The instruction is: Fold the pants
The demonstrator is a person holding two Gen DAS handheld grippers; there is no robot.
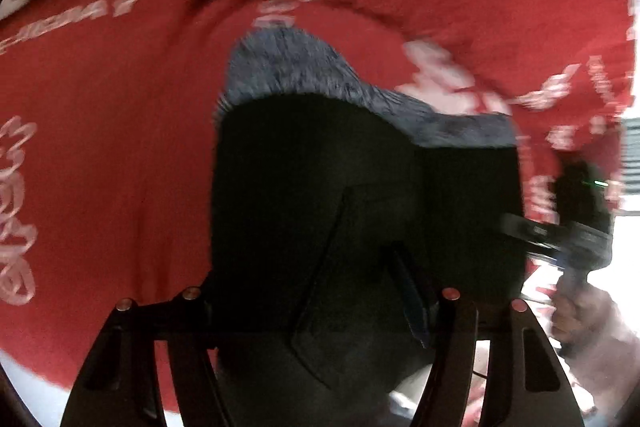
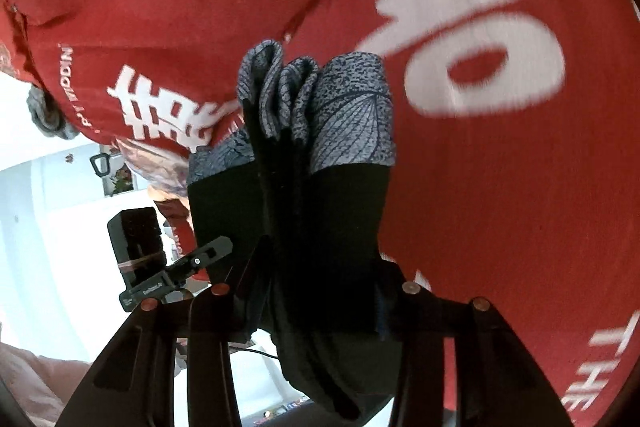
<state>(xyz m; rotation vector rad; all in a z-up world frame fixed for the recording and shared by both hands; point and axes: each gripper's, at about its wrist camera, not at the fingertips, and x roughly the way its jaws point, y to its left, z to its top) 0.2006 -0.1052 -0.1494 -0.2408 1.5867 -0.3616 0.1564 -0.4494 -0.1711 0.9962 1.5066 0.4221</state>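
Note:
In the left wrist view, black pants (image 1: pixel 320 179) with a grey patterned band (image 1: pixel 288 67) along the top edge hang up between the fingers. My left gripper (image 1: pixel 320 291) is shut on the black cloth, which hides its fingertips. In the right wrist view the same pants (image 2: pixel 320 227) are bunched into upright folds, with the grey band (image 2: pixel 352 115) on top. My right gripper (image 2: pixel 316 287) is shut on that bunch. Each view shows the other gripper's body at the side: the right one (image 1: pixel 560 235), held by a hand (image 1: pixel 580 319), and the left one (image 2: pixel 180 267).
A red cloth with white lettering (image 1: pixel 120 107) (image 2: pixel 500 187) fills the background of both views, close behind the pants. A white surface (image 2: pixel 48 195) shows at the lower left of the right wrist view, with a thin dark cable (image 2: pixel 260 351) on it.

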